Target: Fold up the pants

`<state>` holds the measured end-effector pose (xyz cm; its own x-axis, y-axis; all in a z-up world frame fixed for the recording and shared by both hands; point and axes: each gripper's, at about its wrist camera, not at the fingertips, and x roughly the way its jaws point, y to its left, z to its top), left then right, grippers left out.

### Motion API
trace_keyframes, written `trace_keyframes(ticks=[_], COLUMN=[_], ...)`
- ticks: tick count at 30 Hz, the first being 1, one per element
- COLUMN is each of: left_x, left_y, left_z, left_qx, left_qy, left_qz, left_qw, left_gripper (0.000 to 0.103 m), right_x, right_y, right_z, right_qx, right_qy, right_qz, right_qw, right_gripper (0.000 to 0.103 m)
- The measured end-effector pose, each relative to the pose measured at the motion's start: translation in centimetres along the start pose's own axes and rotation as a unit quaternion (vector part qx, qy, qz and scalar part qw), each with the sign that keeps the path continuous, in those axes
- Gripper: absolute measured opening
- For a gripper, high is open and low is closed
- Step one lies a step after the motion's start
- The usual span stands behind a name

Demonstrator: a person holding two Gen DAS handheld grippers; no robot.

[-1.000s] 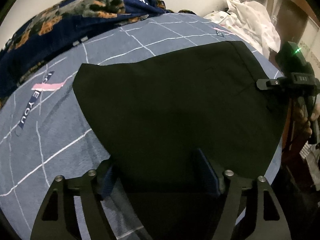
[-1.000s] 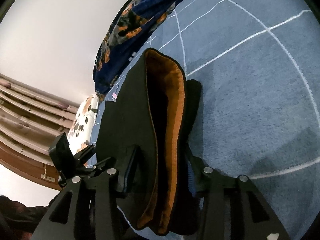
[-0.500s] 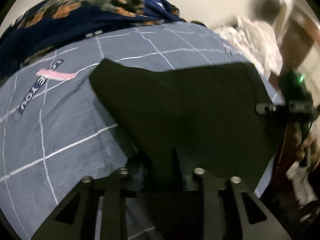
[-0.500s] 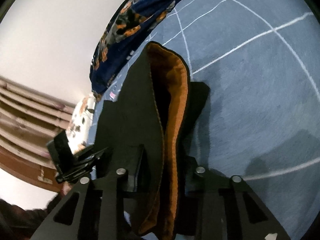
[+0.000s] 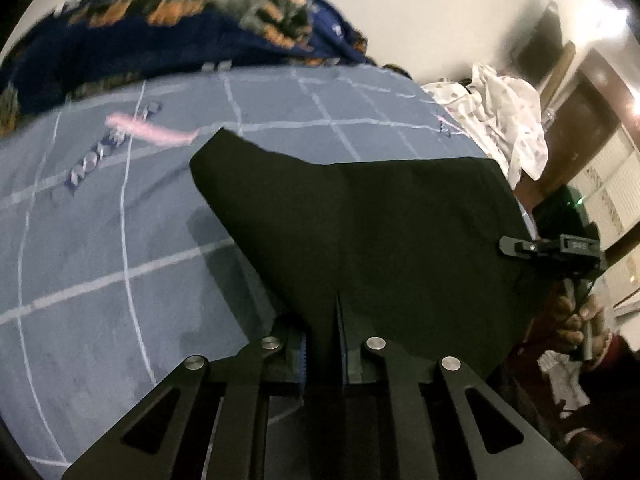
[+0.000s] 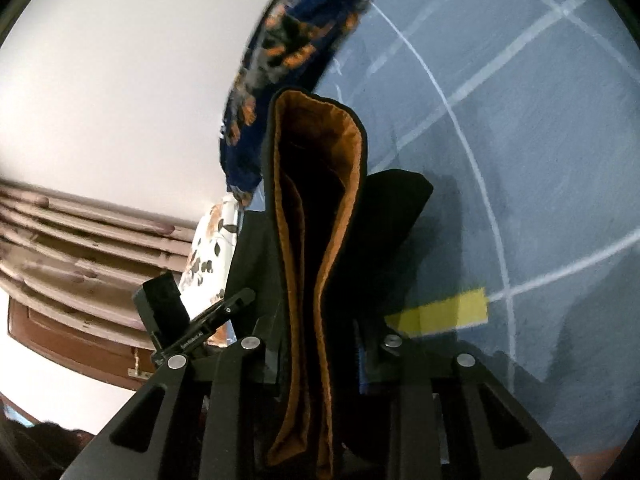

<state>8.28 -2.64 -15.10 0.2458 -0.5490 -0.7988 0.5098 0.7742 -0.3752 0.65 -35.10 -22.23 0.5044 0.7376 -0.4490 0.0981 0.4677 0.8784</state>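
Pinching the black pants (image 5: pixel 380 232) with both your grippers above the blue bedsheet (image 5: pixel 100 248).
Left gripper (image 5: pixel 324 356) and right gripper (image 6: pixel 316 356) clamp cloth; only the right view shows the orange lining (image 6: pixel 340 184).

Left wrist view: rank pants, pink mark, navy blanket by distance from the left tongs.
1. Pants: clamped in the left tongs.
2. Pink mark: on the sheet, ahead and left.
3. Navy blanket: far edge, by the wall.
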Motion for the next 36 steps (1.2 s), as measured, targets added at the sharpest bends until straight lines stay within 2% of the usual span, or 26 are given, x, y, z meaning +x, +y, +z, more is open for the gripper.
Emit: trace_keyframes(ticks=[3,6,7,8,9,10,13,15,18,19,20,25,29,36], left_x=[0.3,0.7,1.0,1.3,1.5,1.8,2.1,3.1,3.9,4.0,4.1,2.7,0.7,-2.8], left_y=[1.0,1.7,2.0,2.4,2.6,2.8,2.1,1.4,1.1,1.1,1.0,0.0,-1.5,-1.0], left_z=[-0.6,-0.8,-1.0,-1.2,-1.4,-1.7,-1.9,-1.6,-0.8,-0.6,-0.6,-1.0,-1.0,-1.2], left_qx=[-0.016,-0.029,-0.031,-0.035,-0.037,-0.042,-0.035,-0.027,-0.026,-0.029,-0.026,-0.013,0.013,0.029], left_qy=[0.005,0.015,0.021,0.03,0.037,0.046,0.048,0.058,0.043,0.036,0.033,0.009,-0.007,-0.033], left_qz=[-0.005,0.001,0.006,0.01,0.004,-0.021,-0.077,-0.096,-0.109,-0.104,-0.084,-0.058,-0.016,0.036], left_qw=[0.9999,0.9995,0.9993,0.9989,0.9986,0.9979,0.9953,0.9933,0.9928,0.9935,0.9956,0.9982,0.9998,0.9984], left_gripper=[0.022,0.048,0.061,0.066,0.066,0.066,0.066,0.068,0.065,0.047,0.032,0.019,0.017,0.017], right_x=[0.0,-0.2,-0.3,-0.3,-0.3,-0.2,-0.1,0.0,0.2,0.1,0.1,-0.1,0.1,1.9], right_y=[-0.3,-0.2,-0.4,-0.7,-0.8,-0.9,-1.6,-2.1,-2.4,-2.3,-2.2,-1.3,-0.1,3.2], right_z=[0.0,0.1,0.0,0.1,0.0,0.0,0.1,0.1,0.3,0.2,0.0,-0.5,-0.6,-0.6], right_qx=[-0.001,-0.01,-0.008,-0.004,-0.006,-0.009,-0.003,0.0,0.004,0.003,-0.001,-0.009,-0.006,-0.028], right_qy=[0.001,0.003,0.004,0.004,0.004,0.005,0.009,0.013,0.011,0.011,0.008,-0.002,-0.003,0.006], right_qz=[-0.011,-0.029,-0.028,-0.025,-0.029,-0.034,-0.018,-0.006,0.006,0.005,-0.001,-0.005,0.013,0.025], right_qw=[1.0,1.0,1.0,1.0,1.0,0.999,1.0,1.0,1.0,1.0,1.0,1.0,1.0,0.999], right_gripper=[0.024,0.024,0.024,0.025,0.025,0.027,0.029,0.031,0.031,0.031,0.031,0.026,0.024,0.024])
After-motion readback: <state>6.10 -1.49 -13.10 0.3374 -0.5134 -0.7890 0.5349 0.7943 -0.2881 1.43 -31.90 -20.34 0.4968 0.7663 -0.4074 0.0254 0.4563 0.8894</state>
